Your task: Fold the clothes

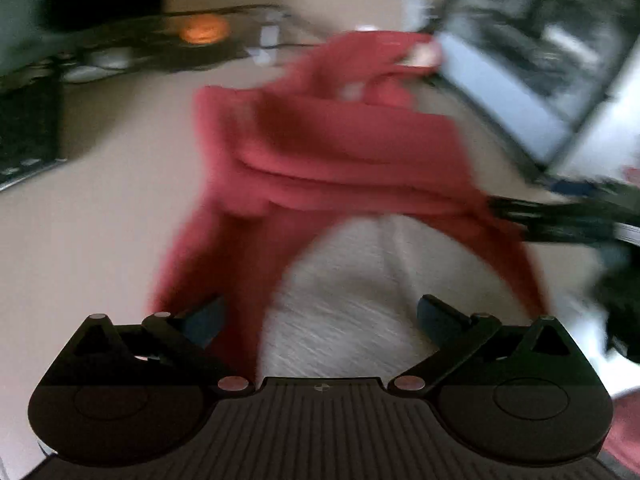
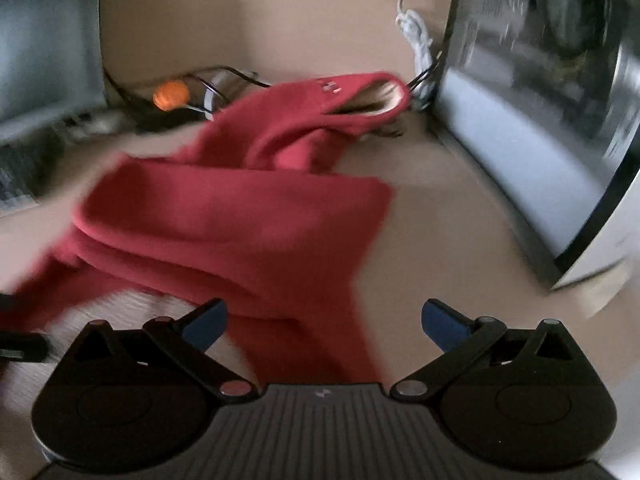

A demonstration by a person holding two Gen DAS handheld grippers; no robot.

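Note:
A red garment [image 1: 340, 152] lies bunched in thick folds on the beige table [image 1: 100, 220]; both views are blurred. A light grey fabric [image 1: 352, 280] shows under its near edge. My left gripper [image 1: 320, 314] is open above that grey fabric, with its left finger beside a hanging red strip. In the right wrist view the red garment [image 2: 240, 220] spreads to its collar at the back, and my right gripper [image 2: 324, 320] is open just over the near red edge with nothing pinched. The right gripper's black fingers [image 1: 560, 220] reach the garment's right side in the left wrist view.
A dark-framed screen [image 2: 540, 120] stands along the right. An orange object [image 2: 170, 94] and black cables sit at the back, and a white cord [image 2: 412, 28] hangs there. A dark keyboard-like item [image 1: 28, 132] lies at the left.

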